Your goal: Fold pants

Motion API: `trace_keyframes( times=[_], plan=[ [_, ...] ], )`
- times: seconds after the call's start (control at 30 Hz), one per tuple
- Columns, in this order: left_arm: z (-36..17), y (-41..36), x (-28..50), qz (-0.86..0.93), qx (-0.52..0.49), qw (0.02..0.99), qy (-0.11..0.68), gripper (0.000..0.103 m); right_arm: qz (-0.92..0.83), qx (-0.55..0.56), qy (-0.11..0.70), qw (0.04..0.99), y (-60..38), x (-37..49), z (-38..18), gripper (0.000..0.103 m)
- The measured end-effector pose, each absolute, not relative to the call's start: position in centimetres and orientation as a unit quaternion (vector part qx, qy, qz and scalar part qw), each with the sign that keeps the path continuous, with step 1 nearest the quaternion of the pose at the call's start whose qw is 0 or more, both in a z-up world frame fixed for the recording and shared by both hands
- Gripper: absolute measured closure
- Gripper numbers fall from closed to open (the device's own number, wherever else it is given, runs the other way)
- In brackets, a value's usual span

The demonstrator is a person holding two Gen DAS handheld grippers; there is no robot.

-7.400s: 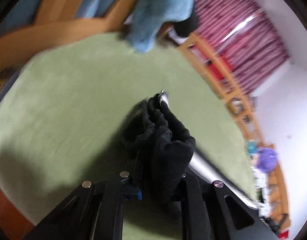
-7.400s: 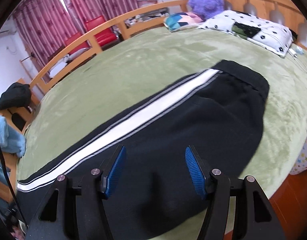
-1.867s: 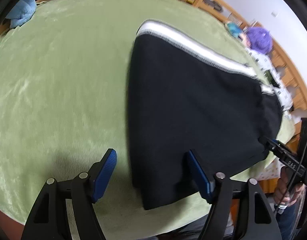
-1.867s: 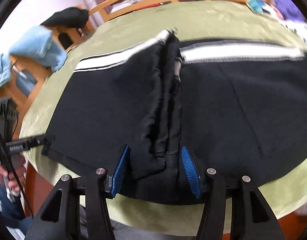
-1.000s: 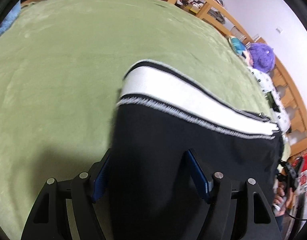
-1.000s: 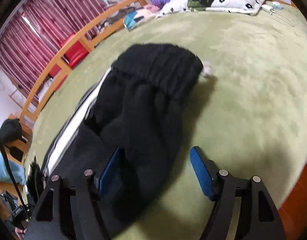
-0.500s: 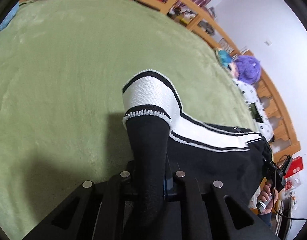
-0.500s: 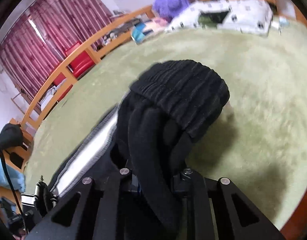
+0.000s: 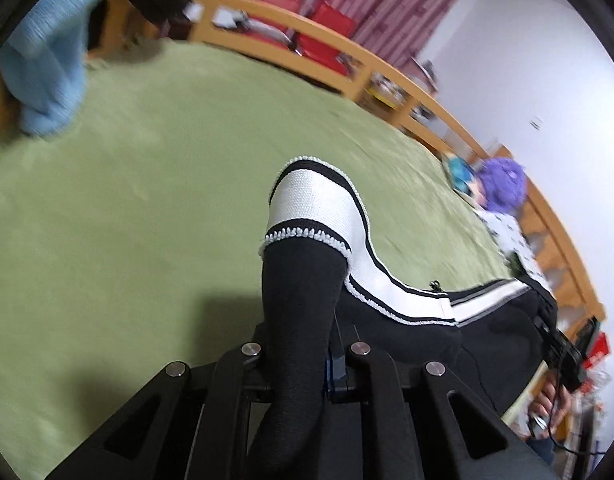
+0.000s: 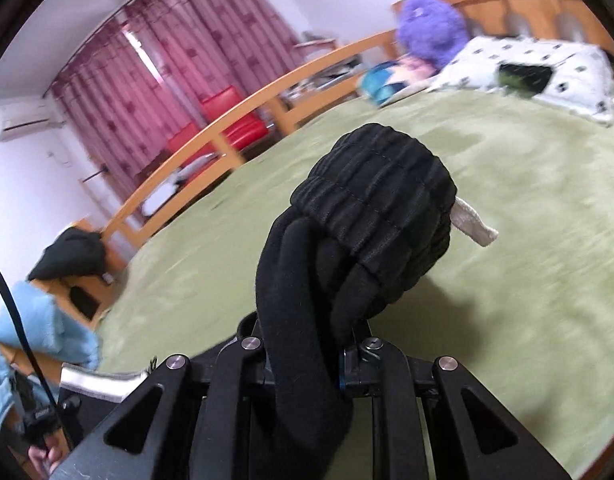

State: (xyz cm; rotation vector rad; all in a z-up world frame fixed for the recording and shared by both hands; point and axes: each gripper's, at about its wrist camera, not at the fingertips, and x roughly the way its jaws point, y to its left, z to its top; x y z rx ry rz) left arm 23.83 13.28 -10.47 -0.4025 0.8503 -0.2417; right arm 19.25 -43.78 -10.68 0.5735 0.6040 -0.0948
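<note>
Black pants [image 9: 303,280] — pinched in left tongs [image 9: 303,364] | waistband [image 10: 371,204] bunched in right tongs [image 10: 307,360] — above green blanket [image 9: 127,200]

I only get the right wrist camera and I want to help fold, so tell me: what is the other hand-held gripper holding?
Observer: The left hand-held gripper is shut on the black pants, near a leg hem.
Operator: Is anything on that end not black?
Observer: Yes, a wide white stripe with black edging curls over the top of the held end.
Operator: Do the pants reach all the way to my side?
Observer: They do. The cloth runs across above the green blanket to the right hand-held gripper, near the bed's edge.
</note>
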Motion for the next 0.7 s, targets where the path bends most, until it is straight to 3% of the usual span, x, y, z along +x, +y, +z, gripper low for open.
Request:
trace_keyframes(
  times=[0.13, 0.23, 0.33, 0.4, 0.5, 0.7],
  plan=[
    [-10.6, 18.4, 25.1, -0.074, -0.183, 0.885, 0.422, 0.089, -0.010, 0.281, 0.328, 0.902, -39.1, 21.0, -13.3, 0.085],
    [-14.5, 19.7, 26.8, -0.052, -0.182, 0.858, 0.478, 0.082, -0.024, 0.279, 0.371, 0.885, -37.8, 22.1, -16.6, 0.078],
    [-18.6, 19.9, 27.8, -0.015, -0.167, 0.833, 0.527, 0.064, -0.050, 0.290, 0.428, 0.855, -39.2, 22.5, -19.3, 0.061],
    [-19.3, 20.2, 27.1, 0.005, -0.157, 0.833, 0.531, 0.055, -0.038, 0.320, 0.457, 0.829, -40.6, 21.6, -20.3, 0.059],
    [-18.2, 20.1, 25.4, 0.029, -0.132, 0.845, 0.518, 0.041, -0.062, 0.283, 0.445, 0.847, -40.7, 19.4, -18.4, 0.059],
    [-16.0, 18.6, 20.3, 0.008, -0.135, 0.869, 0.475, 0.038, -0.025, 0.182, 0.374, 0.909, -36.2, 16.4, -14.8, 0.059]
  ],
)
